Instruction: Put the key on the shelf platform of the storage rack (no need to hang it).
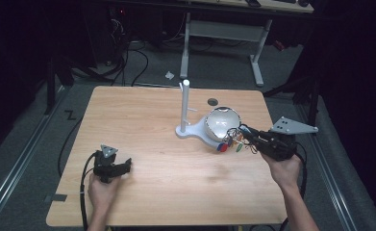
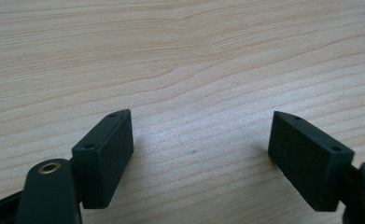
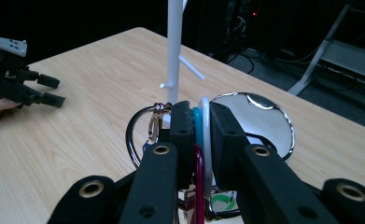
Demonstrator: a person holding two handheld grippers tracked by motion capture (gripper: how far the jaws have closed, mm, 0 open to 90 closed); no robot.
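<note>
A bunch of coloured rings and carabiners (image 1: 231, 140) hangs just above the table beside a shiny metal bowl (image 1: 222, 122). My right gripper (image 1: 245, 133) is shut on this bunch; in the right gripper view its jaws clamp a white ring (image 3: 205, 135) and a teal one, with a black loop (image 3: 134, 135) and a metal clip to their left. A white stand with pegs (image 1: 185, 108) rises behind the bowl. My left gripper (image 1: 127, 166) rests at the table's front left, open, with bare wood between its fingers (image 2: 106, 154).
The wooden table (image 1: 142, 120) has a dark round hole (image 1: 213, 101) near its far edge. Beyond it stand a desk frame (image 1: 224, 33) and cables on the floor. The left gripper (image 3: 21, 88) lies far left in the right gripper view.
</note>
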